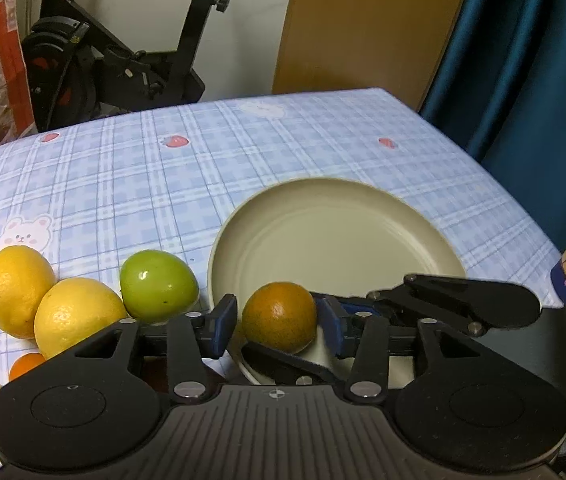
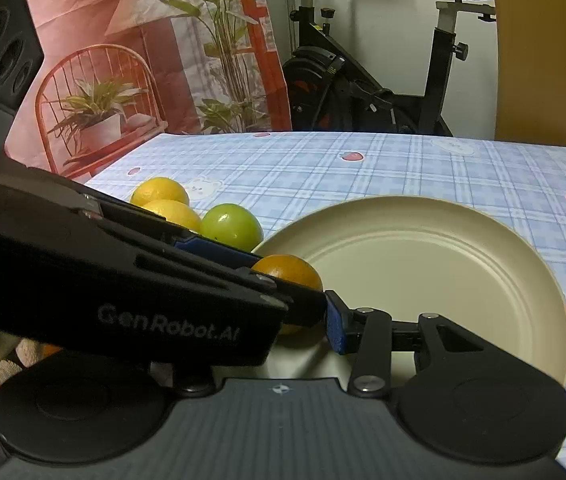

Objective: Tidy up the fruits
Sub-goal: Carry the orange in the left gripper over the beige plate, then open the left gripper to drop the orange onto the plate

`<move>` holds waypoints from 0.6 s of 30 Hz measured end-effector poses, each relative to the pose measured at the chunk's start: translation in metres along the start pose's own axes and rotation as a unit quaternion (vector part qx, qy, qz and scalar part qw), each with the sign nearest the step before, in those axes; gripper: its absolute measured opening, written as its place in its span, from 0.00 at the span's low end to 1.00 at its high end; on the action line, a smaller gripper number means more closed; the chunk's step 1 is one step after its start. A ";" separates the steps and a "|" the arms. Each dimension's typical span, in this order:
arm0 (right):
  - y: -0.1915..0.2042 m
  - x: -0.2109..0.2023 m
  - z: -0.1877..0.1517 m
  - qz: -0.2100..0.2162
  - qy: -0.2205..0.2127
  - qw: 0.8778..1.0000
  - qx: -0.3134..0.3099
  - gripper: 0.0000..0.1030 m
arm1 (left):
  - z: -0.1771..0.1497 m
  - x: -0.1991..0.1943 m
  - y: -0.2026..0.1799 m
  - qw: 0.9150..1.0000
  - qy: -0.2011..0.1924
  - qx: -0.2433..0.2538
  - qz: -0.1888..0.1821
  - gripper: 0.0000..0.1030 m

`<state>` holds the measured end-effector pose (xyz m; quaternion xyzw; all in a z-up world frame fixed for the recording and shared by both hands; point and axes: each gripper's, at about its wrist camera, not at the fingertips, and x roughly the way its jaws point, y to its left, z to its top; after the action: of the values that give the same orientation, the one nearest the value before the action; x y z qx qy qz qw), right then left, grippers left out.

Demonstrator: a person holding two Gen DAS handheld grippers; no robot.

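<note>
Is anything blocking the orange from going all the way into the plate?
No. The orange sits between the left gripper fingers, already over the plate near edge. The bare plate floor lies right ahead.

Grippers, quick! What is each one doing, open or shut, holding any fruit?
Left gripper: open around the round orange fruit on the cream plate, not clamped.
Right gripper: cannot be told; the left gripper hides one finger.
</note>
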<state>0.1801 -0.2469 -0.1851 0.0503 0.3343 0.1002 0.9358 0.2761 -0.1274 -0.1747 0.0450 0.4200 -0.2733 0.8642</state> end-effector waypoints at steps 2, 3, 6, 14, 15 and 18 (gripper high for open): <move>0.003 -0.003 0.000 -0.007 -0.001 1.000 -0.002 0.47 | 0.001 -0.006 0.000 1.000 -0.011 -0.004 -0.003 0.50; 0.004 -0.005 -0.001 -0.011 -0.003 1.000 -0.003 0.51 | 0.002 -0.011 -0.001 1.000 -0.016 -0.007 -0.005 0.50; 0.009 -0.014 -0.003 -0.019 -0.012 1.000 -0.002 0.56 | 0.005 -0.032 0.007 0.999 -0.040 -0.028 -0.021 0.52; 0.021 -0.058 -0.016 -0.026 -0.067 0.997 0.030 0.61 | -0.002 -0.094 0.035 0.993 -0.103 -0.052 -0.009 0.53; 0.024 -0.061 -0.016 -0.023 -0.070 0.997 0.029 0.61 | -0.006 -0.099 0.038 0.993 -0.104 -0.055 -0.008 0.53; 0.035 -0.065 -0.017 -0.010 -0.072 0.997 0.026 0.61 | -0.022 -0.109 0.049 0.992 -0.102 -0.076 0.005 0.53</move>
<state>0.1152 -0.2266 -0.1526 0.0783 0.2694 0.0785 0.9566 0.2317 -0.0315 -0.1143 -0.0464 0.3487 -0.2391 0.9050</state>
